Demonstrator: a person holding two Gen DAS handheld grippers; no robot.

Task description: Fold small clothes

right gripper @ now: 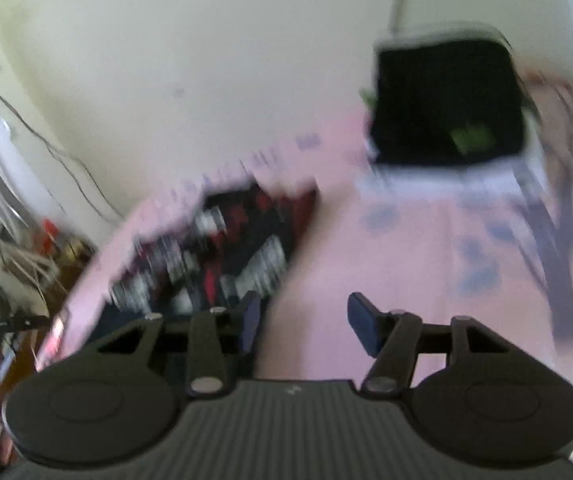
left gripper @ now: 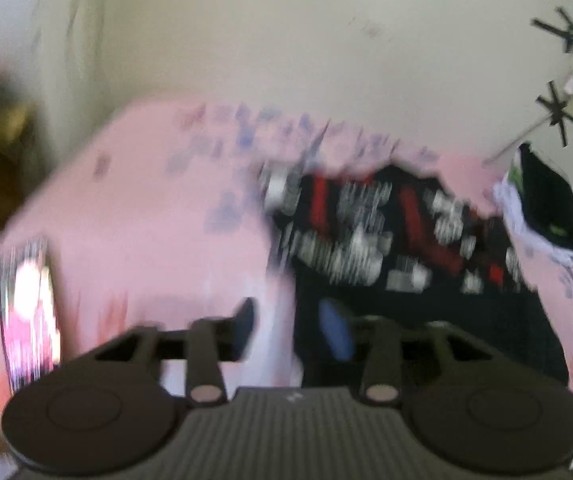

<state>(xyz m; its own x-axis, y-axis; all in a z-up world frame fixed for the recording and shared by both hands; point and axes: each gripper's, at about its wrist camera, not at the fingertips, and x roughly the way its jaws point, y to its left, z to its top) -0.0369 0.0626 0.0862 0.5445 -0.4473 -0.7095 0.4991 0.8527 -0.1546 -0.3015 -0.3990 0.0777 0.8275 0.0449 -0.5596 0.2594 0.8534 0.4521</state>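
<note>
A small black garment with red and white print lies spread on a pink sheet. My left gripper is open and empty, just above the garment's left edge. In the right wrist view the same garment lies to the left, and my right gripper is open and empty over the pink sheet beside the garment's right edge. Both views are blurred by motion.
A folded black garment on a white one lies at the sheet's far right, and shows ahead in the right wrist view. A pink and white patterned item lies at the left edge. A pale wall stands behind.
</note>
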